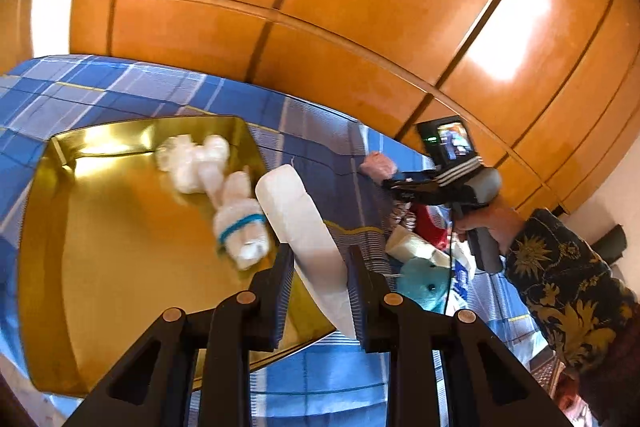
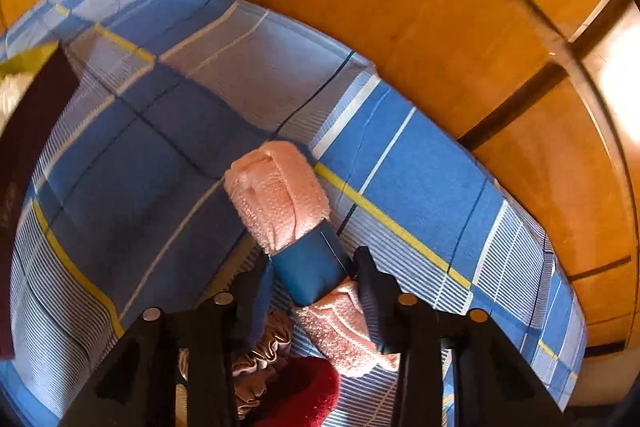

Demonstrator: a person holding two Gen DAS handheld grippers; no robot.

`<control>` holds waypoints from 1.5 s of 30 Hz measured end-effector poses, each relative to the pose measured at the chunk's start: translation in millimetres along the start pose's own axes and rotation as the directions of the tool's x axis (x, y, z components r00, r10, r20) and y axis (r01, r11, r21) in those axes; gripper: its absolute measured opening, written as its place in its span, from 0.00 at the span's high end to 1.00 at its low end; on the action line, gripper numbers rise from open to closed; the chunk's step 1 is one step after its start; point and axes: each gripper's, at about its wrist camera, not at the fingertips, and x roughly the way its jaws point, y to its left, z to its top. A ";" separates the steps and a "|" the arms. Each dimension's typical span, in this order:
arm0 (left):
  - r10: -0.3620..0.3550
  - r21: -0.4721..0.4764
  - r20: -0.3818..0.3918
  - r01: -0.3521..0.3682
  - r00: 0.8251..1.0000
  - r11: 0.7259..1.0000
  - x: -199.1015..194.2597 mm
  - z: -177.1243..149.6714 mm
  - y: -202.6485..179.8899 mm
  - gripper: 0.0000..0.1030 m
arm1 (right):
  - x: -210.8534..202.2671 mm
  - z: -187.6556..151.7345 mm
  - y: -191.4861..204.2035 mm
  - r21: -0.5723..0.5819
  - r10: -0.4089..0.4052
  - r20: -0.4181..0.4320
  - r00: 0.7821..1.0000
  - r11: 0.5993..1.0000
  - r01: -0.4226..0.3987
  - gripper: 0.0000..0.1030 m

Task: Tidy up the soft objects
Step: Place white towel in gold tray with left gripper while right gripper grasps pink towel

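In the left wrist view my left gripper [image 1: 318, 259] is shut on a long white foam piece [image 1: 298, 223] and holds it over the right rim of a gold tray [image 1: 100, 247]. A white plush rabbit with a blue band [image 1: 240, 223] and a second white soft toy [image 1: 192, 161] lie in the tray. My right gripper [image 2: 314, 267] is shut on a rolled pink towel with a blue band [image 2: 280, 199], held above the blue plaid sheet [image 2: 160, 147]. The right gripper also shows in the left wrist view [image 1: 384, 183], pink towel at its tip.
A teal plush [image 1: 424, 285], a red item [image 1: 430, 223] and cream items lie on the sheet right of the tray. A dark red soft item [image 2: 304, 391] and a ruffled satin piece [image 2: 260, 359] lie under the right gripper. Wooden wardrobe doors [image 1: 360, 7] stand behind the bed.
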 end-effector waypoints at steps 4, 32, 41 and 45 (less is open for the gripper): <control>0.039 -0.023 0.015 -0.039 0.999 0.999 -9.9 -5.4 12.2 0.74 | -27.4 -2.0 -10.9 0.079 -0.019 0.080 0.997 0.997 0.012 0.63; 0.404 -0.058 0.094 -0.400 0.910 0.915 -57.0 -44.2 71.3 0.74 | -104.7 -93.6 135.6 0.144 0.410 0.163 0.897 0.890 -0.433 0.63; 0.348 -0.140 0.005 -0.344 0.937 0.928 -42.7 -34.9 105.8 0.74 | -81.8 -102.1 132.6 0.195 0.368 0.133 0.920 0.901 -0.388 0.63; 0.321 -0.147 -0.008 -0.319 0.947 0.936 -29.3 -13.1 113.9 0.74 | -76.4 -101.0 135.6 0.198 0.355 0.130 0.926 0.905 -0.375 0.63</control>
